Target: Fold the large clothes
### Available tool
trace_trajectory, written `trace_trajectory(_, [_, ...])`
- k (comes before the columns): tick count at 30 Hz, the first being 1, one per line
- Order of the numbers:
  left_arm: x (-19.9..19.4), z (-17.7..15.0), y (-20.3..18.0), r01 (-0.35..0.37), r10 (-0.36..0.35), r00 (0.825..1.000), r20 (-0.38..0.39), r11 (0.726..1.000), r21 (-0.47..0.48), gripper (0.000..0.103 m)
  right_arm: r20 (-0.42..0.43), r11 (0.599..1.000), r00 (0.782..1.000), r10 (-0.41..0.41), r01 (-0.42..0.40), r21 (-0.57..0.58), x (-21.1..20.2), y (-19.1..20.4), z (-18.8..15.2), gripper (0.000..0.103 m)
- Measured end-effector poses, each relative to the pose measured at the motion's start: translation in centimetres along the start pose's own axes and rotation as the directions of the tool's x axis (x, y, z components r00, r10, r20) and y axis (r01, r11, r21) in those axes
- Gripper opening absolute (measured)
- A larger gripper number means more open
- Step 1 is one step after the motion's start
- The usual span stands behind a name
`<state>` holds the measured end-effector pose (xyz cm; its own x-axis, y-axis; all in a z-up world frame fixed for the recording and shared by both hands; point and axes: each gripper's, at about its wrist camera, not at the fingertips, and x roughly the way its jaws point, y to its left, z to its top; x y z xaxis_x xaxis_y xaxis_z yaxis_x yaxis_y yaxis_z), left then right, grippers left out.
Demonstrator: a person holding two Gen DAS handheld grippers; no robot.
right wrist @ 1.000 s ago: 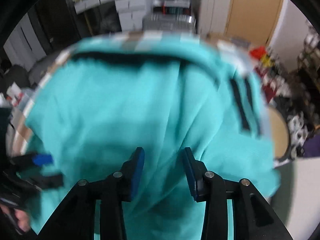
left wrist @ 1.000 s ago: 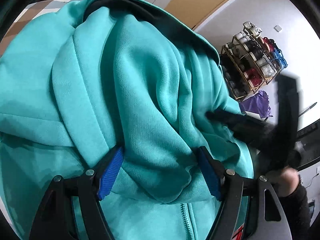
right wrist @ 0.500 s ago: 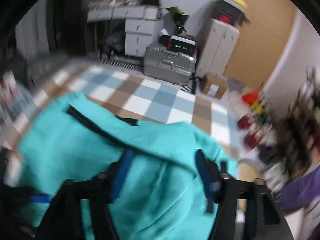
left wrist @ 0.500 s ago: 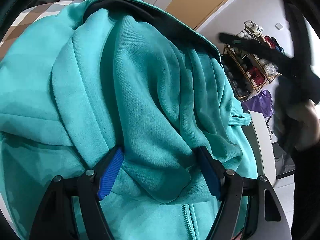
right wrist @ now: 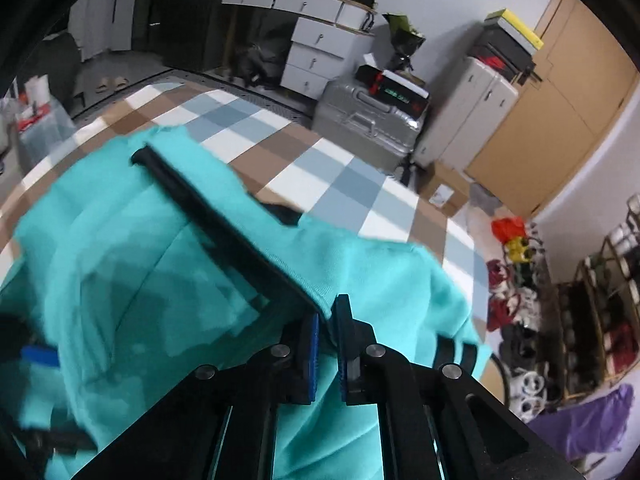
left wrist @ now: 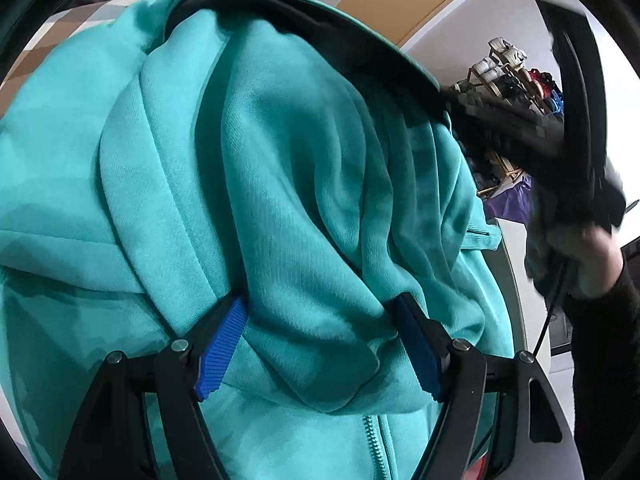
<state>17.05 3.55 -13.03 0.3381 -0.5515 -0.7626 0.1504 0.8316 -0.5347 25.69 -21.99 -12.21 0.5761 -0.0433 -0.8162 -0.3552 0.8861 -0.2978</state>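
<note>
On the checked worktop (right wrist: pixel 304 168): teal hoodie (left wrist: pixel 280 184), bunched up, half folded. Left gripper (left wrist: pixel 320 344) wide, pads around a thick fold of cloth, looks to be pinning it. Right gripper (right wrist: pixel 325 354) closing on the hem by the dark trim (right wrist: pixel 224 224), cloth pinched between the pads. Seems to be mid fold: edge just grabbed. Next, likely lift that edge up and over, lay it flat, keep the left fold from slipping.
</note>
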Motion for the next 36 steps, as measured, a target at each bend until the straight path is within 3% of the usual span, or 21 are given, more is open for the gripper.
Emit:
trace_trajectory(4, [0.3,0.0,-0.3,-0.005,0.005,1.000,0.001,1.000,0.007,0.071,-0.086,1.000,0.996,-0.008,0.006,-0.026,2.5,1.6,-2.8,0.008])
trace_trajectory(6, [0.3,0.0,-0.3,-0.001,0.001,1.000,0.003,1.000,0.004,0.071,-0.080,0.999,0.996,-0.032,0.032,-0.002,3.6,2.1,-3.4,0.011])
trace_trajectory(8, [0.4,0.1,-0.2,0.009,-0.009,1.000,0.001,1.000,-0.003,0.071,-0.095,0.998,0.995,-0.024,0.029,0.055,4.0,1.8,-2.9,0.013])
trace_trajectory(11, [0.3,0.1,-0.2,0.016,-0.016,1.000,-0.004,1.000,-0.003,0.071,-0.130,0.994,0.991,0.038,-0.024,0.111,3.2,0.9,-1.2,0.024])
trace_trajectory(13, [0.3,0.1,0.0,0.023,-0.023,1.000,-0.008,1.000,-0.007,0.071,-0.087,0.980,0.988,0.124,-0.108,0.168,1.6,-0.4,0.2,0.042])
trace_trajectory(16, [0.1,0.0,0.0,0.042,-0.042,0.999,-0.014,0.999,-0.024,0.071,0.084,0.923,0.954,0.288,-0.300,0.243,-1.6,-1.6,2.4,0.056])
trace_trajectory(17, [0.1,0.0,0.1,0.049,-0.049,0.999,-0.017,0.998,-0.025,0.071,0.124,0.915,0.948,0.294,-0.317,0.251,-2.3,-1.5,3.3,0.067])
trace_trajectory(18, [0.0,0.0,0.3,0.060,-0.060,0.998,-0.017,0.998,-0.031,0.071,0.144,0.915,0.947,0.288,-0.316,0.252,-2.6,-1.2,4.4,0.070])
trace_trajectory(21, [-0.5,-0.2,1.0,0.083,-0.084,0.996,-0.022,0.995,-0.059,0.071,0.103,0.924,0.944,0.312,-0.327,0.199,-1.3,1.9,8.0,0.067])
trace_trajectory(26, [-1.0,-0.5,1.5,0.103,-0.106,0.994,-0.038,0.992,-0.067,0.071,-0.006,0.977,0.977,0.213,-0.213,-0.018,1.7,9.1,10.6,0.063])
trace_trajectory(28, [-0.7,-0.9,1.2,0.104,-0.107,0.993,-0.046,0.993,-0.063,0.071,-0.029,0.979,0.983,0.180,-0.182,-0.089,2.8,11.3,10.5,0.047])
trace_trajectory(29, [-0.7,-0.9,1.2,0.103,-0.106,0.993,-0.050,0.993,-0.062,0.071,-0.038,0.976,0.983,0.181,-0.184,-0.113,3.2,12.0,10.4,0.035])
trace_trajectory(30, [-0.6,-1.0,1.3,0.106,-0.110,0.992,-0.058,0.992,-0.065,0.071,-0.031,0.977,0.987,0.159,-0.162,-0.136,3.2,12.5,10.3,0.016])
trace_trajectory(32, [-0.2,-1.2,1.2,0.115,-0.121,0.990,-0.078,0.990,-0.085,0.071,-0.013,0.976,0.991,0.136,-0.136,-0.167,2.8,12.6,9.9,0.012])
trace_trajectory(36, [0.5,-1.2,1.1,0.121,-0.130,0.987,-0.093,0.987,-0.102,0.071,0.056,0.964,0.980,0.190,-0.176,-0.202,0.4,12.0,8.3,0.009])
